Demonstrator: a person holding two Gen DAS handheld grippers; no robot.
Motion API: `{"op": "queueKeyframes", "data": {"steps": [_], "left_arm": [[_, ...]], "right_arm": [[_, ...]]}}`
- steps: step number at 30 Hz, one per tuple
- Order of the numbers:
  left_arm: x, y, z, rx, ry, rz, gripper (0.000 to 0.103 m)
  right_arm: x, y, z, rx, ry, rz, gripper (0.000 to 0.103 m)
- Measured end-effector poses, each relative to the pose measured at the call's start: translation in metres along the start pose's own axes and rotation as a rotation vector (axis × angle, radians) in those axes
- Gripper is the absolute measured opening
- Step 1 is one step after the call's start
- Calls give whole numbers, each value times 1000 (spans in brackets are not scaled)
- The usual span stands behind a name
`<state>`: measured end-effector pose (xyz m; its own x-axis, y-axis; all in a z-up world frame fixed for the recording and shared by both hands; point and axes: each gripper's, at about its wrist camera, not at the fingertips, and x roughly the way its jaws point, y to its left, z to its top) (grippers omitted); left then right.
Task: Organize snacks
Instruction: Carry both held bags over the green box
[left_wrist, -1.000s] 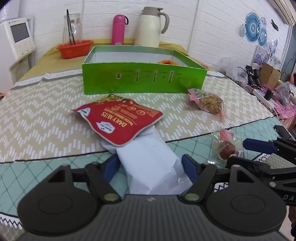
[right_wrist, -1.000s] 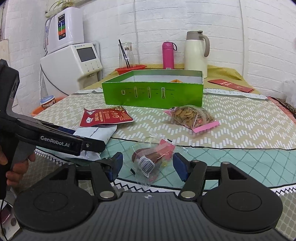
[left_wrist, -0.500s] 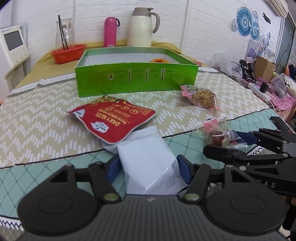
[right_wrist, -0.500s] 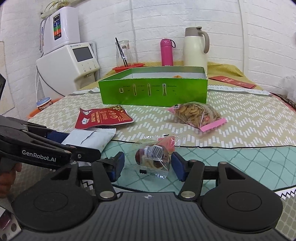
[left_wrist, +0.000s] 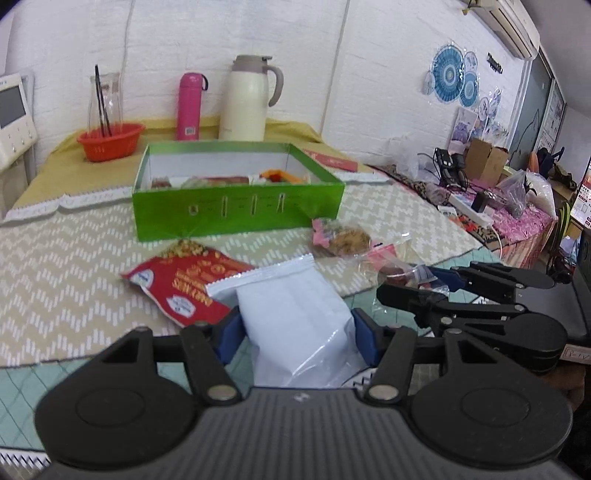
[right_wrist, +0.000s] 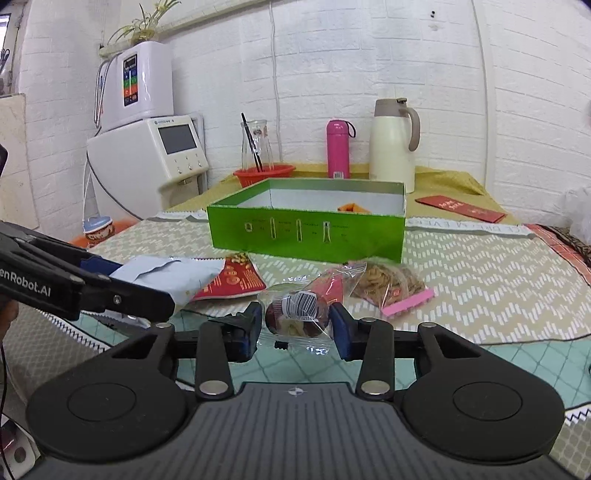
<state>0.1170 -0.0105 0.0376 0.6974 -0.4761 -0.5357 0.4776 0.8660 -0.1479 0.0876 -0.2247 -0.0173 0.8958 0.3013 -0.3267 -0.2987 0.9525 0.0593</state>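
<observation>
My left gripper is shut on a pale blue-white snack pouch and holds it above the table. My right gripper is shut on a clear packet of brown snacks with a barcode, also lifted. A red Daily Nuts pouch lies on the mat. A clear bag of biscuits with a pink strip lies before the green open box. The box holds several snacks along its far side.
Behind the box stand an orange basket with a glass jar, a pink flask and a cream thermos jug. A white appliance is at the left. Red envelopes lie at the right.
Both grippers have risen with their packets. The pale pouch has come off the table from under the red pouch, and the inside of the box now shows.
</observation>
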Motion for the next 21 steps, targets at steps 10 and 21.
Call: {"op": "queueKeyframes", "data": {"steps": [10,21], "left_arm": [[27,9,74,22,-151,162,60],[113,61,124,-99,-128,237,60]], "right_arm": [[40,-10,57,-47,-110,4,71],[131,-38,83,26,-99,-11,72]]}}
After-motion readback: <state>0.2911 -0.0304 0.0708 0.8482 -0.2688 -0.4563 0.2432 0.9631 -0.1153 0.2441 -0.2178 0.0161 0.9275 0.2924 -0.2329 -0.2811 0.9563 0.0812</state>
